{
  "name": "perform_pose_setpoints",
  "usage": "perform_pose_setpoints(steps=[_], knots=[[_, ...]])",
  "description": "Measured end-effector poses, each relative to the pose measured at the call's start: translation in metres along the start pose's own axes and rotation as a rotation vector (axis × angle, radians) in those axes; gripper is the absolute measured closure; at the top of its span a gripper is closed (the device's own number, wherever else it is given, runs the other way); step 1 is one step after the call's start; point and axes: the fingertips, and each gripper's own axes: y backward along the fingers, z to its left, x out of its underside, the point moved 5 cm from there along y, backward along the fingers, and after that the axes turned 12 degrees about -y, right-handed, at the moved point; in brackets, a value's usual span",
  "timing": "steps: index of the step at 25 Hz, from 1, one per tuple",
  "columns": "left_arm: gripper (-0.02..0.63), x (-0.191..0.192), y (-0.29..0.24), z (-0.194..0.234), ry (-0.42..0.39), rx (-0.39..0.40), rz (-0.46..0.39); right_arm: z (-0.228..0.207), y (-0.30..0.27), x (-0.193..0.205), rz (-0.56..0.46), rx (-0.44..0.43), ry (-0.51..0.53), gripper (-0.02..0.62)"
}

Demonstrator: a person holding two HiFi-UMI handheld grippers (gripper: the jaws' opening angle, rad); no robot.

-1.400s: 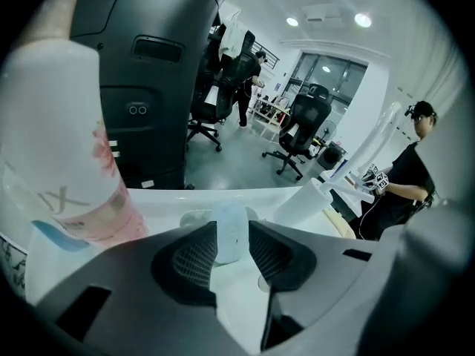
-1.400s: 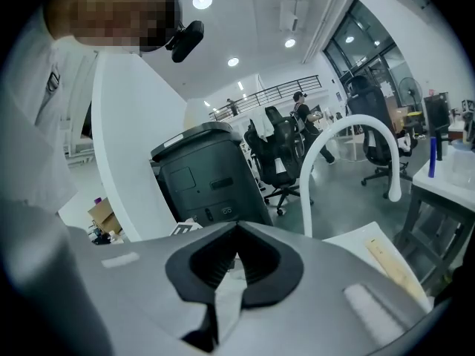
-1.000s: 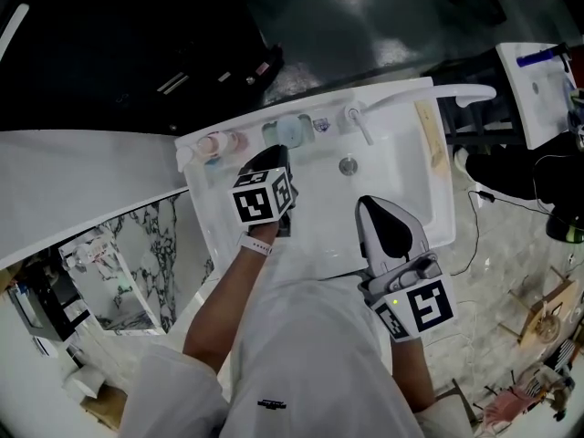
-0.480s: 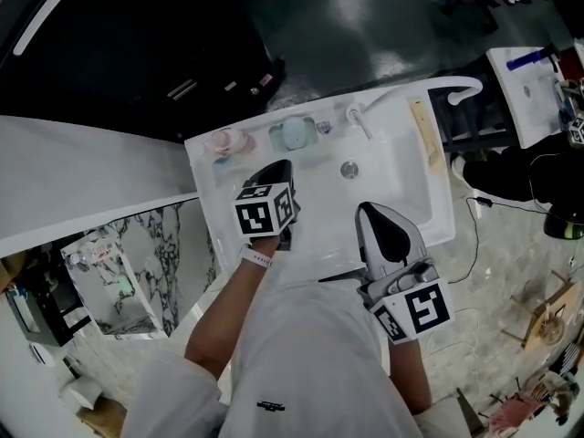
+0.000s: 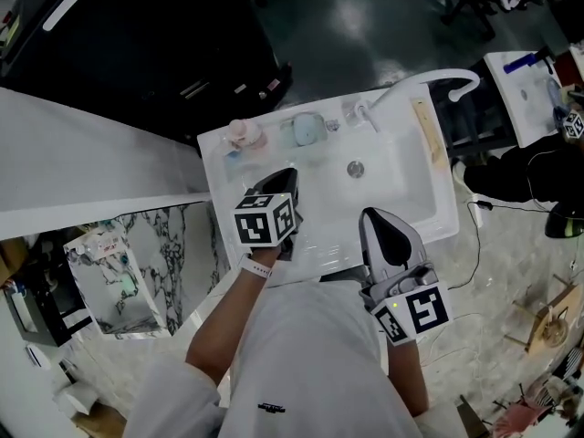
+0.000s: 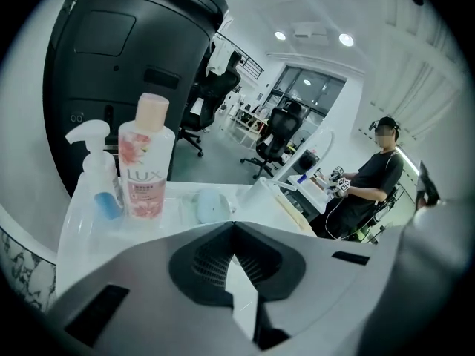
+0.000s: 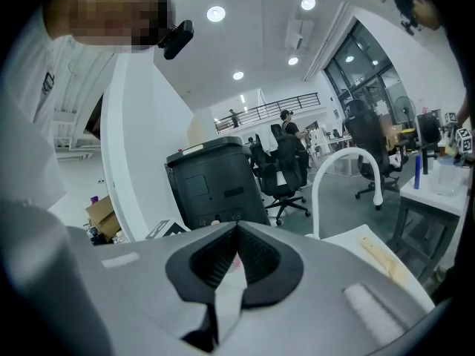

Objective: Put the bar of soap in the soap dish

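Seeing the bar of soap (image 6: 211, 204) seated in the soap dish (image 6: 187, 207), lift your left gripper (image 6: 234, 225) and right gripper (image 7: 237, 227) straight clear, both sets of jaws closed on nothing.

dark glossy floor (image 5: 365, 26), office chairs (image 6: 273, 136), ceiling spotlights (image 7: 216, 13).

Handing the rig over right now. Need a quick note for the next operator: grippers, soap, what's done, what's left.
Left gripper: shut, empty, above the sink, left side.
Right gripper: shut, empty, near the sink's front edge.
Bar of soap: pale blue, lying in the soap dish on the back ledge, beside the Lux bottle.
Done: soap looks placed in the dish.
Left: nothing apparent; maybe confirm it sits flat.
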Motion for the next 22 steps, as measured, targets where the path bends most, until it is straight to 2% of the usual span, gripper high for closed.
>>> perform_pose_setpoints(steps=[9, 22], knots=[[0.597, 0.002, 0.044, -0.002, 0.003, 0.043, -0.053, 0.027, 0.009, 0.008, -0.025, 0.005, 0.011, 0.581], [0.597, 0.004, 0.109, 0.01, -0.011, 0.061, -0.14, 0.061, 0.019, 0.013, -0.07, 0.01, 0.026, 0.582]])
